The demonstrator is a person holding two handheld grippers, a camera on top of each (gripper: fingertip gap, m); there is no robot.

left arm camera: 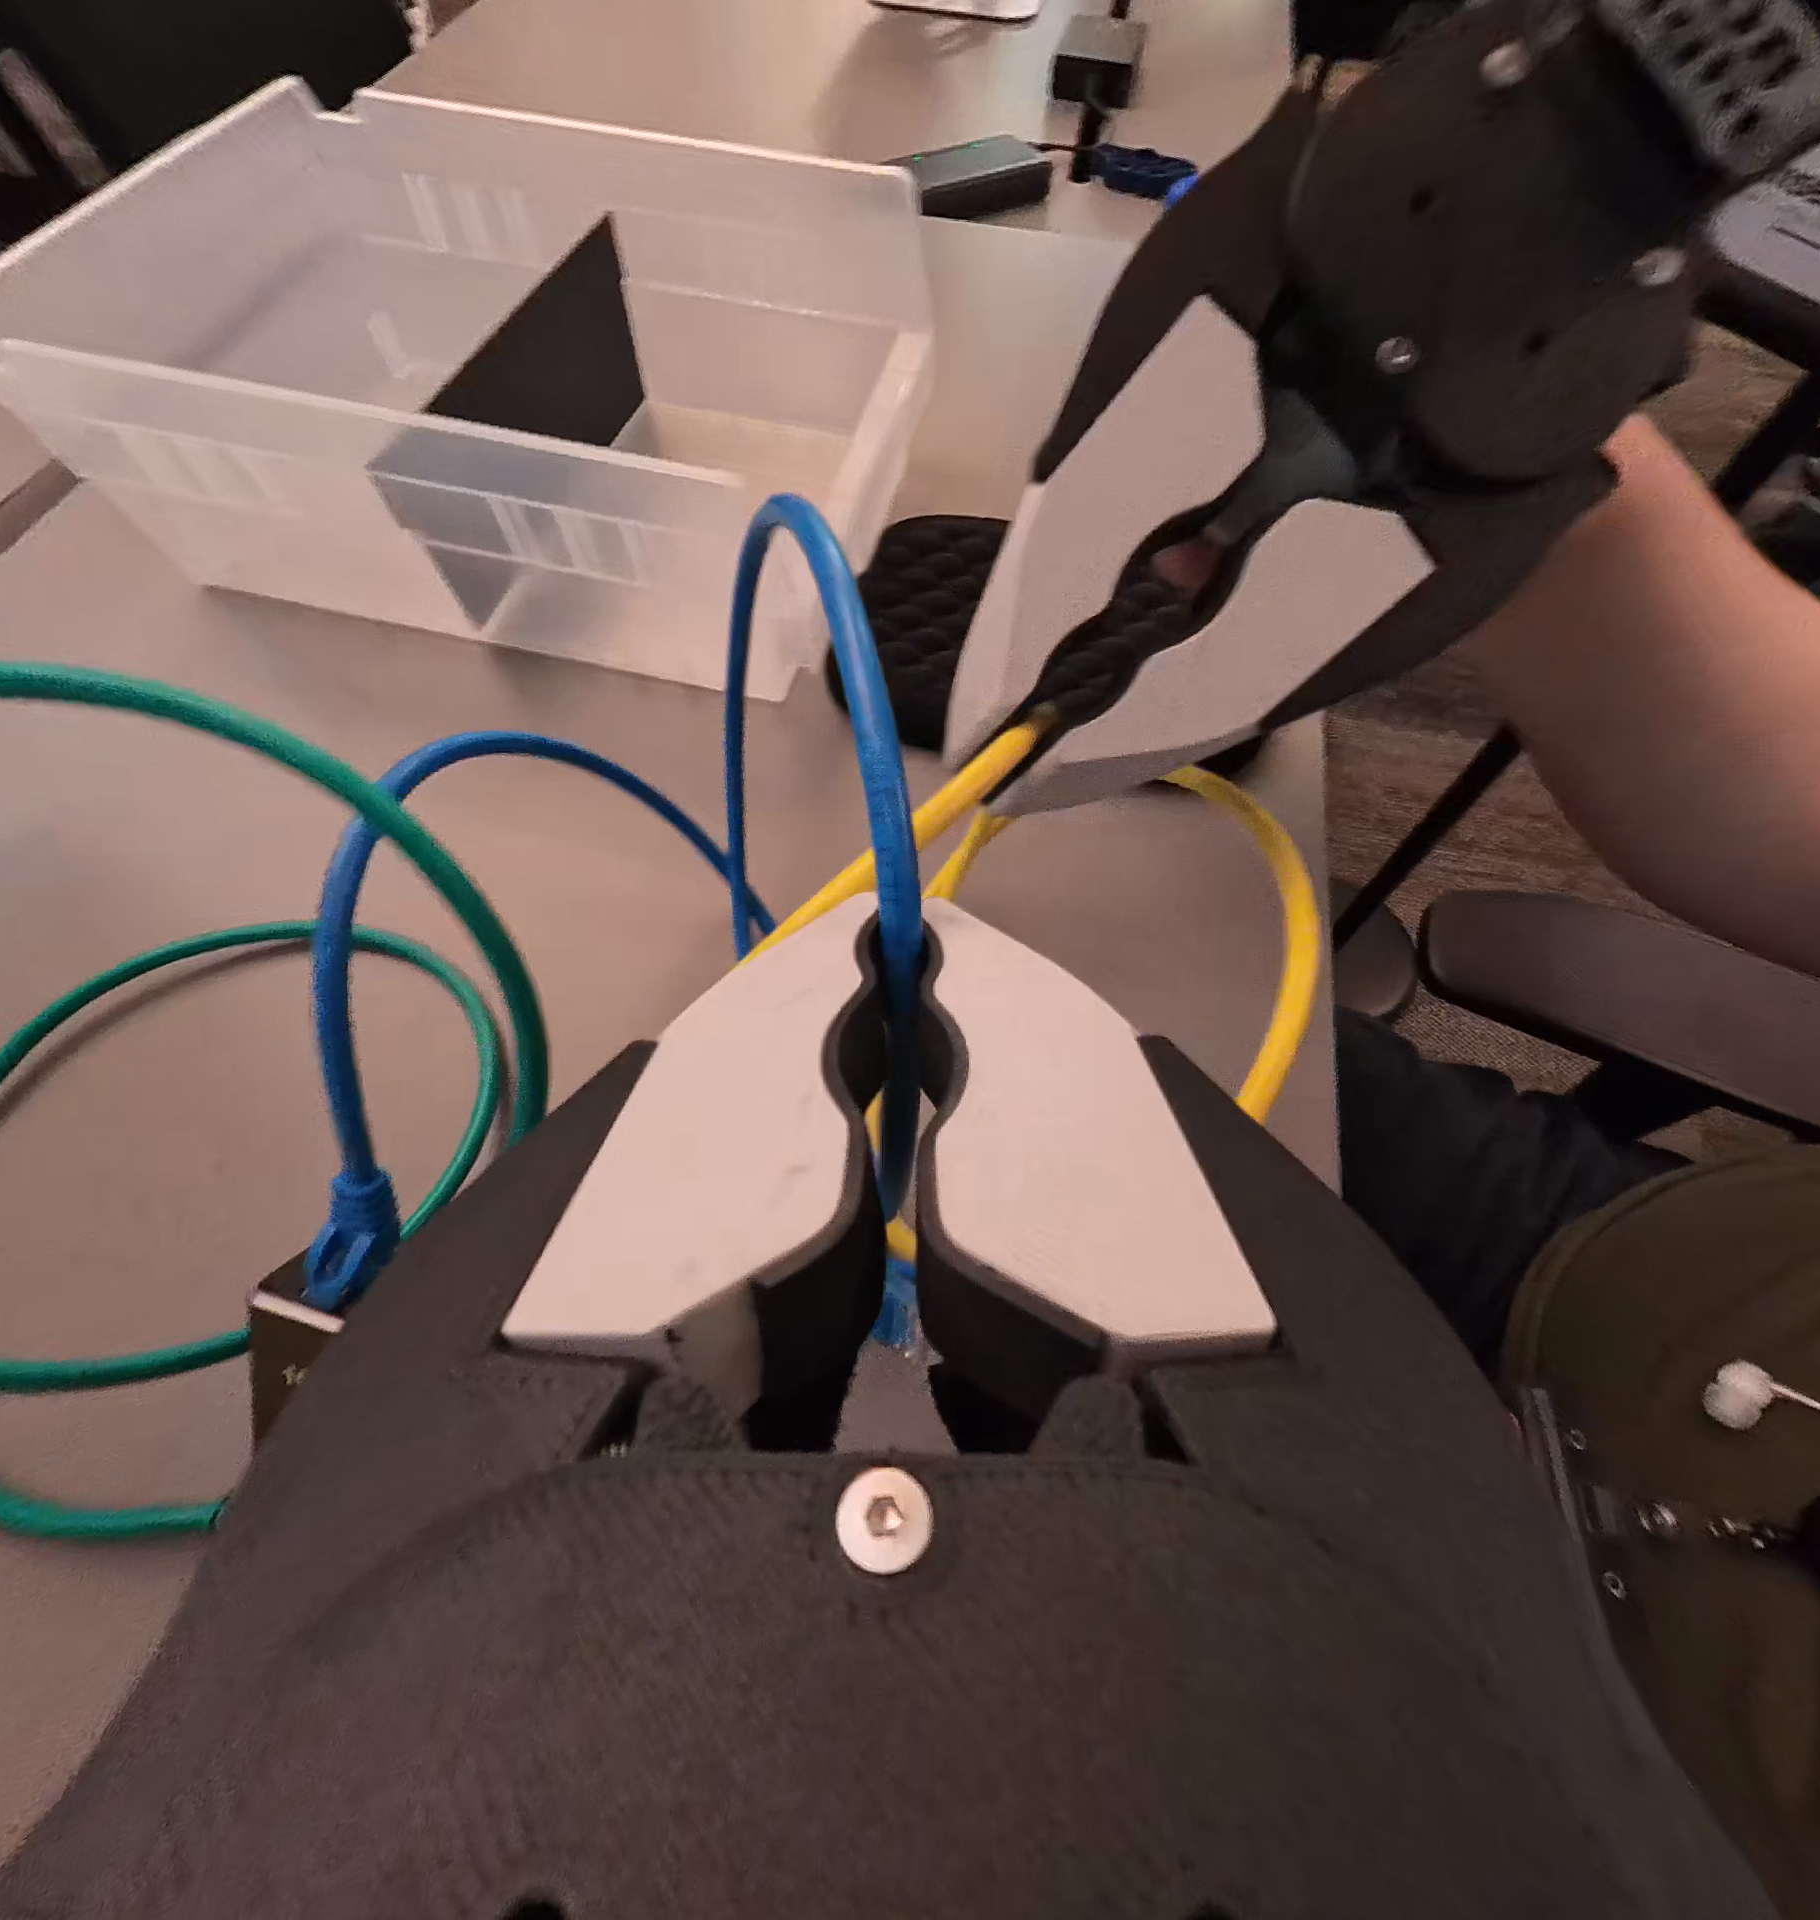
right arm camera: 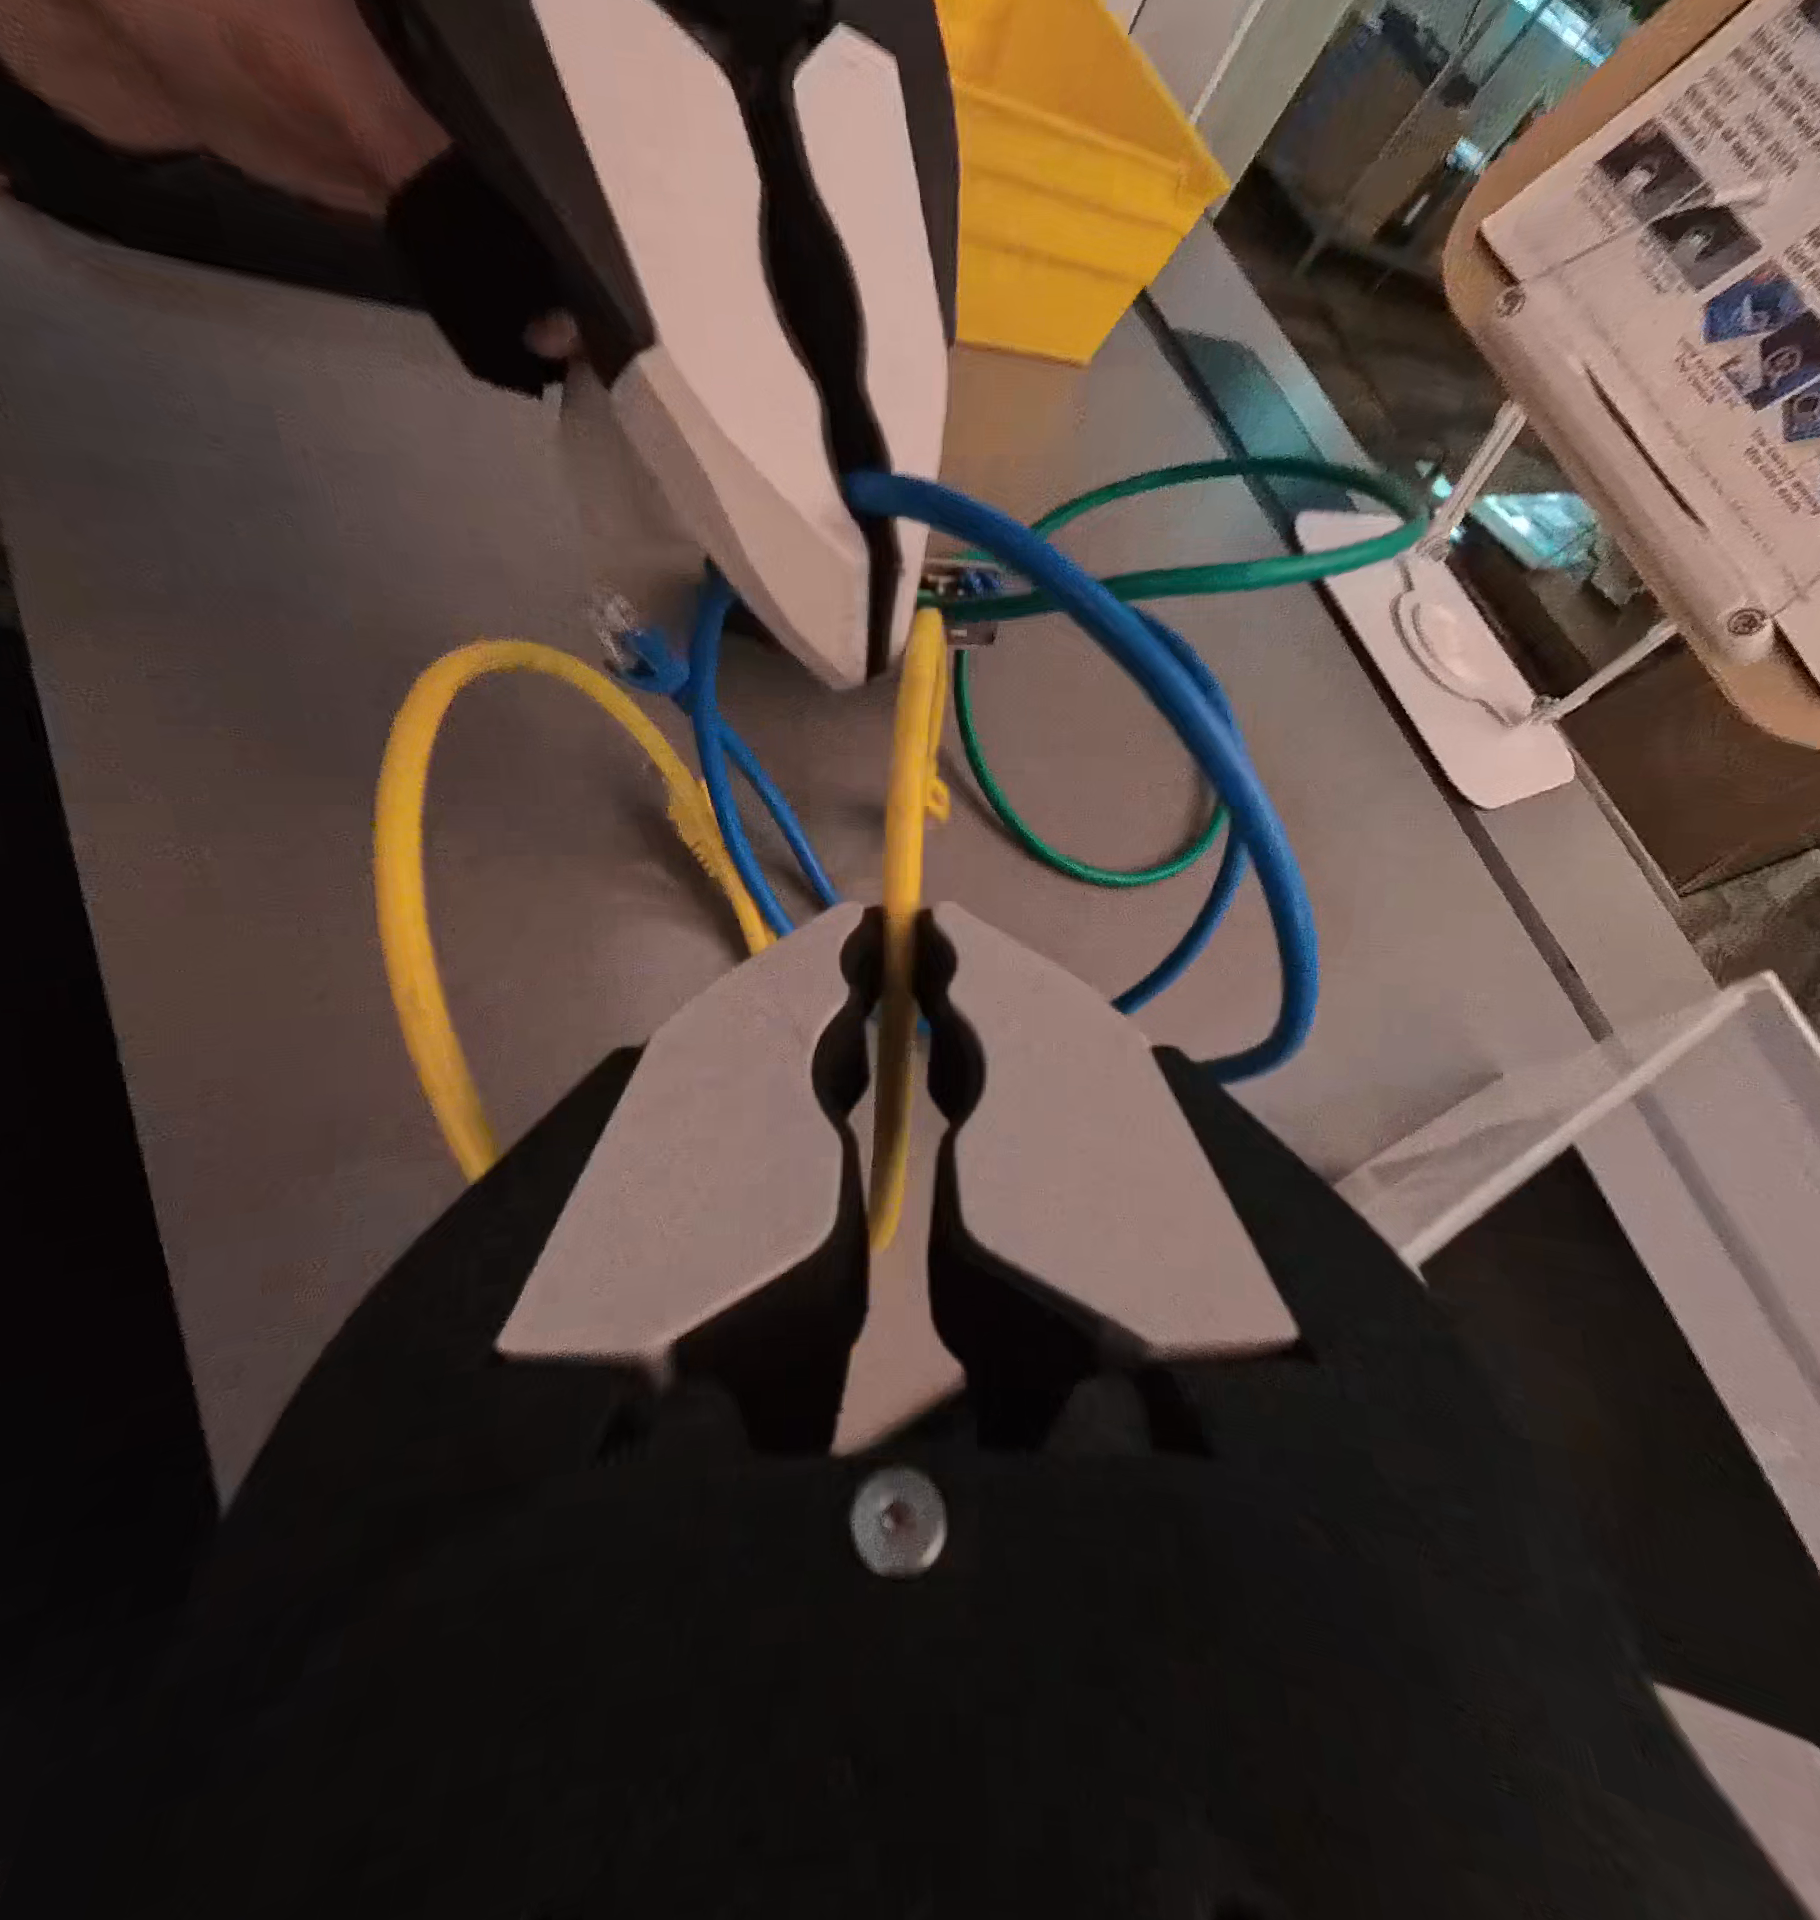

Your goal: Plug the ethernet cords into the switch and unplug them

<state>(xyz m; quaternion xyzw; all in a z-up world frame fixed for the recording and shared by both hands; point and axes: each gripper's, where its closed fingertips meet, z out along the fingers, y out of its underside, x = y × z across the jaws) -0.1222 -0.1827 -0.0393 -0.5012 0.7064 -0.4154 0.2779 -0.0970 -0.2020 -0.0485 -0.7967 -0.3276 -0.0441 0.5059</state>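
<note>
My left gripper (left arm camera: 898, 930) is shut on the blue ethernet cord (left arm camera: 864, 665), which arches above the table. One blue plug (left arm camera: 350, 1242) sits in the small dark switch (left arm camera: 288, 1340) at the left. The other blue plug (right arm camera: 644, 655) lies loose on the table. My right gripper (right arm camera: 898, 914) is shut on the yellow cord (right arm camera: 911, 748) near its plug end, which points at the switch (right arm camera: 968, 623). I cannot tell if the plug is seated. The right gripper also shows in the left wrist view (left arm camera: 1010, 774), and the left gripper in the right wrist view (right arm camera: 880, 665). A green cord (left arm camera: 262, 748) loops at the left.
A clear plastic bin (left arm camera: 262, 312) with a dark divider stands at the back of the grey table (left arm camera: 158, 1091). A black honeycomb mat (left arm camera: 916, 613) lies beside it. A yellow bin (right arm camera: 1062, 229) and a sign on a white stand (right arm camera: 1488, 717) stand by the table edge.
</note>
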